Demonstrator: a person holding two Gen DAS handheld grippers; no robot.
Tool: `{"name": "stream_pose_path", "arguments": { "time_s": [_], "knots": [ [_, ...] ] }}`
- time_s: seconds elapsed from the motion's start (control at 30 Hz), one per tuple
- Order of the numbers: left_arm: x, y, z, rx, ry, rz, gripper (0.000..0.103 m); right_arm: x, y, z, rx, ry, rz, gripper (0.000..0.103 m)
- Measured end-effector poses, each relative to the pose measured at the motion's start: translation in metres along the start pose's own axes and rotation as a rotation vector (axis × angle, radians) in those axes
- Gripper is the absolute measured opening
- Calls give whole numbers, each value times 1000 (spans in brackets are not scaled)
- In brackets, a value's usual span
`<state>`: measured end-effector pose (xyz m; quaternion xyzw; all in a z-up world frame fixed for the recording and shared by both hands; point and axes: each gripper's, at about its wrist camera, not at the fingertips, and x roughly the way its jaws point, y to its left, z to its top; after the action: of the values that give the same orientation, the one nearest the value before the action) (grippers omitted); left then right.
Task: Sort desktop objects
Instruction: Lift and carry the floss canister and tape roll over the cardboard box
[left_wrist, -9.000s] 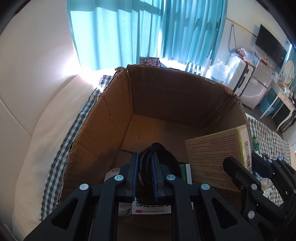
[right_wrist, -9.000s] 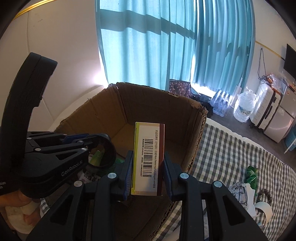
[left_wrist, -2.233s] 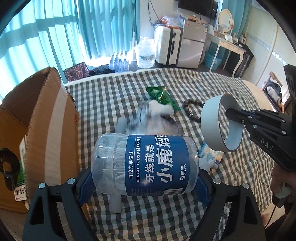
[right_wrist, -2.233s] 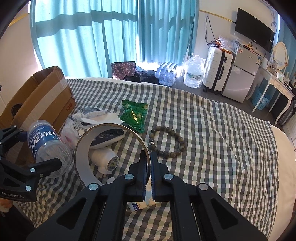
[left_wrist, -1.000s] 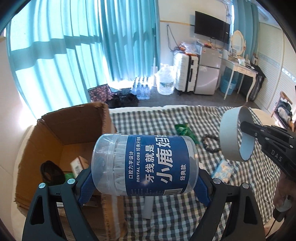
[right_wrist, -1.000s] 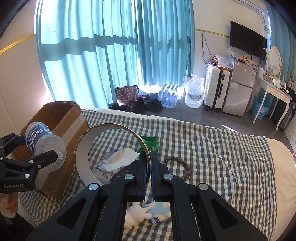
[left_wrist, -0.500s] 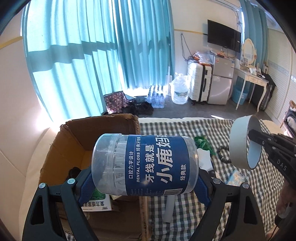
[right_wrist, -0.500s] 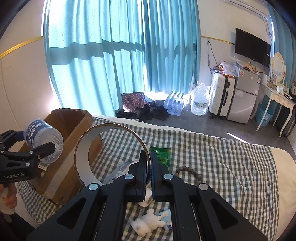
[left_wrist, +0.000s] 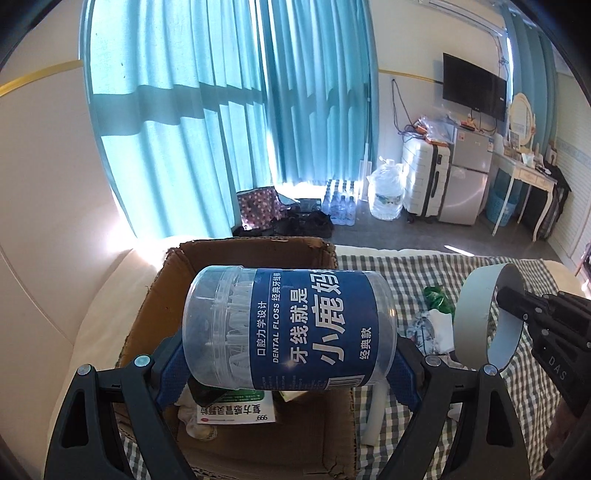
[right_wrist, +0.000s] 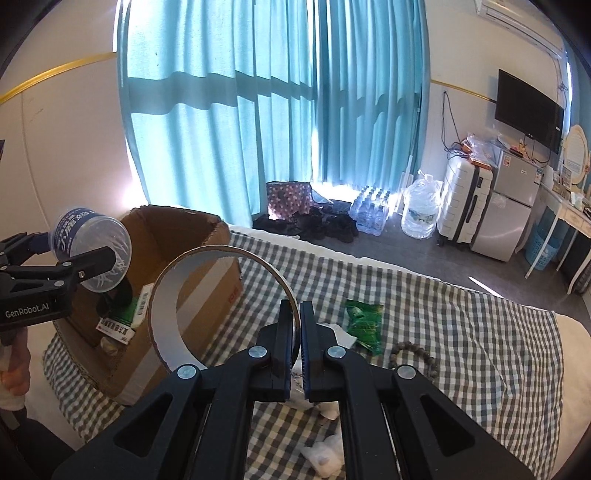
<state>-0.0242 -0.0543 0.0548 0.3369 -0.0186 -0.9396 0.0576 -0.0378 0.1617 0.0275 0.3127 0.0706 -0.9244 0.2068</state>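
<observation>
My left gripper (left_wrist: 288, 363) is shut on a clear dental floss jar (left_wrist: 291, 326) with a blue label and holds it sideways above the open cardboard box (left_wrist: 155, 299). The jar (right_wrist: 92, 243) and the box (right_wrist: 207, 284) also show at the left of the right wrist view. My right gripper (right_wrist: 294, 314) is shut on the rim of a wide tape roll (right_wrist: 166, 295) and holds it upright in the air beside the box. The roll (left_wrist: 476, 317) shows at the right of the left wrist view.
The box holds a medicine carton (left_wrist: 236, 408) and a black item (right_wrist: 123, 293). On the checked cloth (right_wrist: 461, 332) lie a green packet (right_wrist: 364, 319), a bead bracelet (right_wrist: 412, 354), white wrappers (left_wrist: 432, 328) and a white figure (right_wrist: 325, 456). Suitcase and fridge stand behind.
Both grippers have swung left and up. The floss jar now hangs over the box opening, and the tape roll has come closer to the box.
</observation>
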Motion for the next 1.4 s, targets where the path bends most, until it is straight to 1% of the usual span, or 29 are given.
{"name": "stream_pose_path", "arguments": {
  "time_s": [0.3,0.47,0.6,0.73,0.87,0.97,1.2,1.33,1.4],
  "knots": [
    [1,20,0,-24,-1,39,89,6,33,11,-33,-8,26,4],
    [3,37,-1,-55,-5,44,89,11,49,18,-39,-10,43,4],
    [5,48,-3,-82,8,40,89,17,64,21,-51,-11,55,4],
    [6,60,-5,-104,17,56,89,22,75,23,-60,-7,64,4],
    [7,70,-6,-129,27,27,89,27,85,27,-70,-7,72,4],
    [8,73,-8,-132,29,28,89,36,89,29,-76,2,72,4],
    [19,82,-10,-141,63,45,89,48,104,38,-81,4,85,4],
    [28,85,-14,-145,97,42,89,61,113,46,-87,19,91,4],
    [31,87,-16,-146,100,45,89,66,117,48,-93,28,95,4]
  ]
}}
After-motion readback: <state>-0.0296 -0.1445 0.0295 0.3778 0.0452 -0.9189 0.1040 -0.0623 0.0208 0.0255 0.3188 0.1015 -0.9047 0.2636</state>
